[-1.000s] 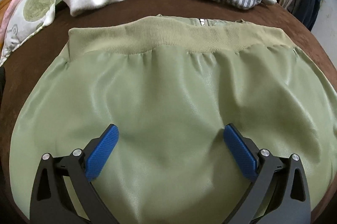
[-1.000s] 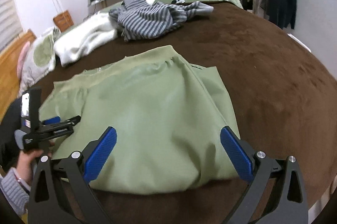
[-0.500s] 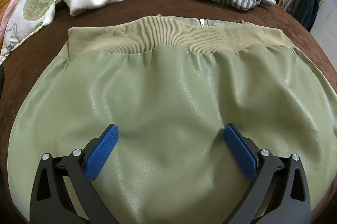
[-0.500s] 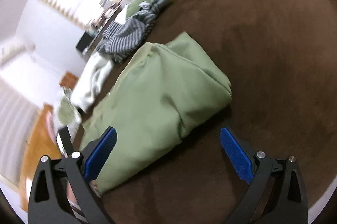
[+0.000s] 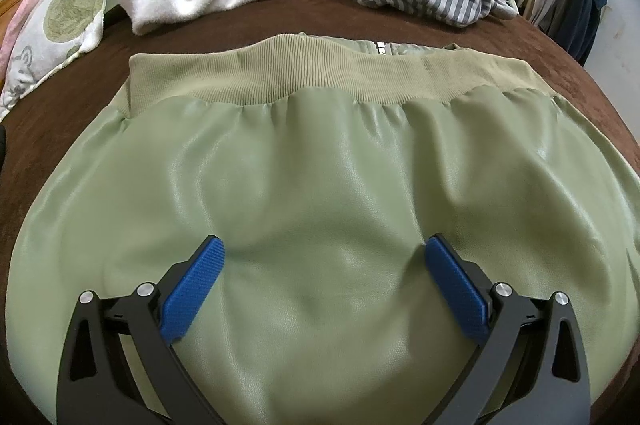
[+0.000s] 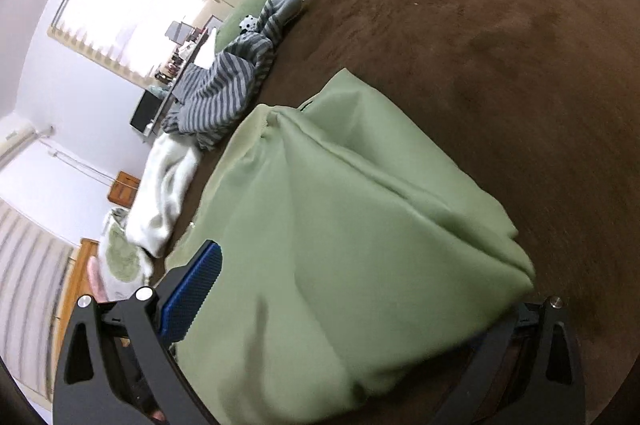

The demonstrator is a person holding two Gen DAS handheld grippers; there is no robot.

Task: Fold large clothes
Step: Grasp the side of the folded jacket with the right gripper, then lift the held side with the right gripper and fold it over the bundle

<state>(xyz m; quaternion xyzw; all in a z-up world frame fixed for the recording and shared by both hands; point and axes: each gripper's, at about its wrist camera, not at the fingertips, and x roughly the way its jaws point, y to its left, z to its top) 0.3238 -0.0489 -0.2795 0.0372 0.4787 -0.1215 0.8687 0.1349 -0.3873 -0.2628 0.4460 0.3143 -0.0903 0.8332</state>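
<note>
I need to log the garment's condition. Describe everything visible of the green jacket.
The green jacket lies folded on the brown bedspread. Its body looks like smooth, slightly glossy faux leather, gathered into a ribbed knit hem band at the far edge, with a bit of metal zipper showing behind it. The left gripper, open, presses on its near surface. In the right wrist view the right gripper, open, straddles its folded corner, one finger hidden by the fabric.
</note>
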